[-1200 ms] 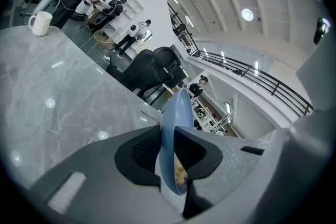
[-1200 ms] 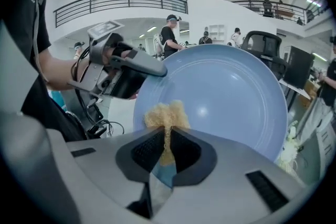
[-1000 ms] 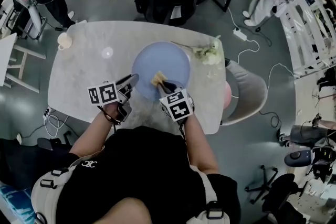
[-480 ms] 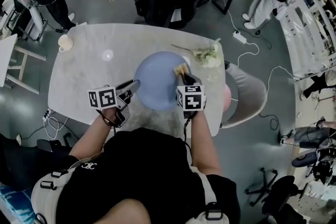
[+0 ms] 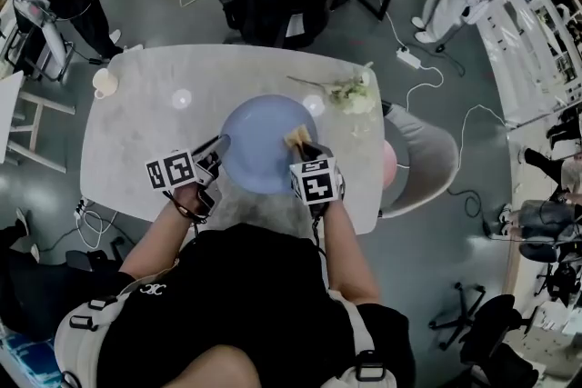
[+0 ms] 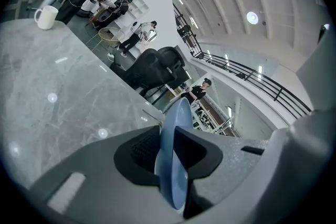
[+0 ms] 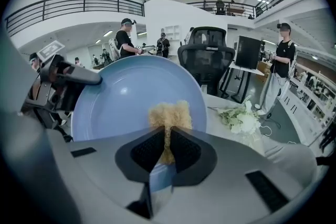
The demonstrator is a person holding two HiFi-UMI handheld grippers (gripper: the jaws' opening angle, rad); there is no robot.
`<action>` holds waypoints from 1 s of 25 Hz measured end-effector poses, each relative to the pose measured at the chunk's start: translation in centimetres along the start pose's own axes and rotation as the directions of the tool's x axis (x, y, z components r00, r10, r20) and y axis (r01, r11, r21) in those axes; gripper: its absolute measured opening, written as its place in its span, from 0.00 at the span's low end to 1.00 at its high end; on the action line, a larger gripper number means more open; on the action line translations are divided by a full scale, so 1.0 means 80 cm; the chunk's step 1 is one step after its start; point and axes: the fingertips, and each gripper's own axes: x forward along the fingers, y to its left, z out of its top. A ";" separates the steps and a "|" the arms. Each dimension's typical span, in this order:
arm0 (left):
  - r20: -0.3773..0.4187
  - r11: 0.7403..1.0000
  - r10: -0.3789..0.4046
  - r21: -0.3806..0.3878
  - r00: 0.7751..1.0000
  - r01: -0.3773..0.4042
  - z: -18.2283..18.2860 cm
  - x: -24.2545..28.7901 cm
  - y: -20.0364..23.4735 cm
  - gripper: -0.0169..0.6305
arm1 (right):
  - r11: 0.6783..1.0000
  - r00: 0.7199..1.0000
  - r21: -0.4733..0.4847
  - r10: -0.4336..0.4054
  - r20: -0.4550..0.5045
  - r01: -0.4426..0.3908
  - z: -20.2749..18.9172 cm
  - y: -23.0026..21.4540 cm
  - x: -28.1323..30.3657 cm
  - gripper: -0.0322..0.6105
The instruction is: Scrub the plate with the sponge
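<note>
Scrubbing stroke on the round pale-blue plate (image 5: pixel 259 154), mid grey marble tabletop (image 5: pixel 136 141).
Left claw (image 5: pixel 218 147) is clenched on its 9 o'clock rim; right claw (image 5: pixel 303 144) grasps the tan fibrous sponge (image 5: pixel 296 137) against the 3 o'clock face. Next, I judge: rub toward centre. White flower sprig (image 5: pixel 350 94) at 1 o'clock lies near the rim.

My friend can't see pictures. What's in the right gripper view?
The right gripper pinches a tan sponge in front of a pale blue plate, and the left gripper grips the plate's left rim. Behind them are white flowers, a black office chair and several people standing in a big bright hall.
</note>
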 end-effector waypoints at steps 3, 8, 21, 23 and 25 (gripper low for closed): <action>0.036 1.000 0.019 -0.011 0.999 -0.019 0.007 0.000 0.004 0.14 | 0.999 0.997 -0.004 0.047 -0.053 -0.047 -0.015 0.027 0.000 0.10; 0.038 0.999 0.025 -0.025 0.999 -0.024 0.010 0.004 0.009 0.15 | 0.986 0.981 0.007 0.165 -0.103 -0.165 -0.037 0.083 0.011 0.10; 0.033 0.992 0.029 -0.122 0.999 -0.025 -0.002 0.006 0.021 0.15 | 0.957 0.957 -0.014 0.290 0.010 -0.290 0.002 0.148 0.000 0.10; 0.036 0.984 0.033 -0.175 0.999 -0.027 -0.003 0.006 0.034 0.15 | 0.966 0.962 -0.008 0.257 0.088 -0.257 0.021 0.130 -0.010 0.10; 0.037 0.975 0.052 -0.216 0.998 -0.043 -0.008 0.005 0.052 0.14 | 0.977 0.962 0.000 0.210 0.175 -0.213 0.041 0.108 -0.027 0.10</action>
